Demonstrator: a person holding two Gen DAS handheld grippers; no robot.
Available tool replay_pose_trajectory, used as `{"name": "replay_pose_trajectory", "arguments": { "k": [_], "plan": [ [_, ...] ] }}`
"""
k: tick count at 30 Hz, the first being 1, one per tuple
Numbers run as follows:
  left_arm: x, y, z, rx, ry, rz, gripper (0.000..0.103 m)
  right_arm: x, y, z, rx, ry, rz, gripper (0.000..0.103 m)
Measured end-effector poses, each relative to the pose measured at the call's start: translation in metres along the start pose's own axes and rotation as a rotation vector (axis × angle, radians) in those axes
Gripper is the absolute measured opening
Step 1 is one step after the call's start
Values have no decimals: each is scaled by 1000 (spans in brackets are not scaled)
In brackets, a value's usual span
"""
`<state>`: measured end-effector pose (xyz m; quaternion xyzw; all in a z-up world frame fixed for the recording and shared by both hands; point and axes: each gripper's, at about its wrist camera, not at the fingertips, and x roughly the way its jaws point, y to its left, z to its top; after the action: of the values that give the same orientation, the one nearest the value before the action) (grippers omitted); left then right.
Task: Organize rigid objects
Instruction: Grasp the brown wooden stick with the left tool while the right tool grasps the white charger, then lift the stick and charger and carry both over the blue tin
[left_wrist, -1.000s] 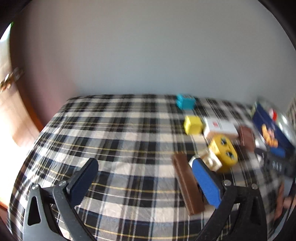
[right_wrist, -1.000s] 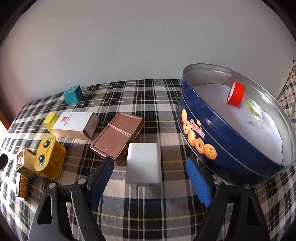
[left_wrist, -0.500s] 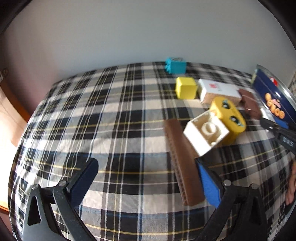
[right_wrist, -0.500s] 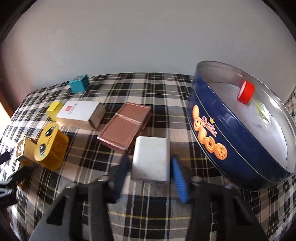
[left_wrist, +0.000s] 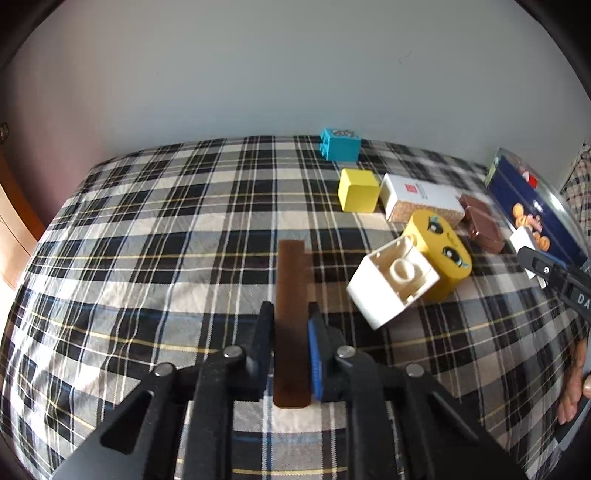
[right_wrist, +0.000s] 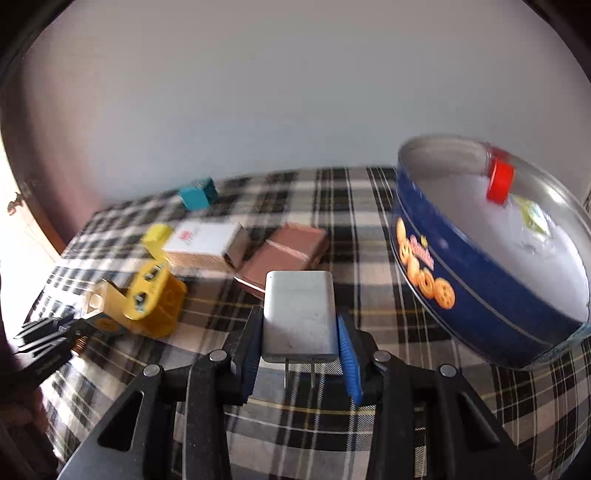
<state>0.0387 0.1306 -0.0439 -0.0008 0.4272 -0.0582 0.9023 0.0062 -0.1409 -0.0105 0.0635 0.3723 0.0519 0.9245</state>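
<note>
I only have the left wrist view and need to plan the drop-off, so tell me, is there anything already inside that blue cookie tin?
Observer: Yes. The right wrist view looks into the blue cookie tin: a red cap sits by its far wall.
Operator: What is the right gripper holding?
Observer: The right gripper is shut on a white plug adapter, prongs toward the camera.
Operator: Is the adapter off the cloth?
Observer: It looks raised above the checked cloth, but I cannot be sure.
</note>
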Motion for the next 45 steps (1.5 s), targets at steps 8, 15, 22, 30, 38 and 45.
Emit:
{"name": "replay_pose_trajectory", "arguments": {
  "k": [8, 15, 22, 30, 38, 45],
  "plan": [
    [-28, 18, 7, -106, -184, -32, 14, -45, 6, 2, -4, -200, 134, 40],
    [-50, 18, 7, -124, -332, -37, 14, -65, 15, 4, -50, -311, 77, 40],
    [-59, 6, 5, -75, -397, 44, 14, -65, 15, 4, -48, -323, 57, 40],
    [-51, -3, 3, -74, -376, 101, 14, -77, 20, 1, -80, -386, 8, 40],
    [-53, -18, 0, -92, -385, 107, 14, -86, 21, 1, -117, -442, -40, 40],
    [-54, -39, -1, -65, -390, 120, 14, -92, 13, 3, -134, -484, -74, 40]
  ]
}}
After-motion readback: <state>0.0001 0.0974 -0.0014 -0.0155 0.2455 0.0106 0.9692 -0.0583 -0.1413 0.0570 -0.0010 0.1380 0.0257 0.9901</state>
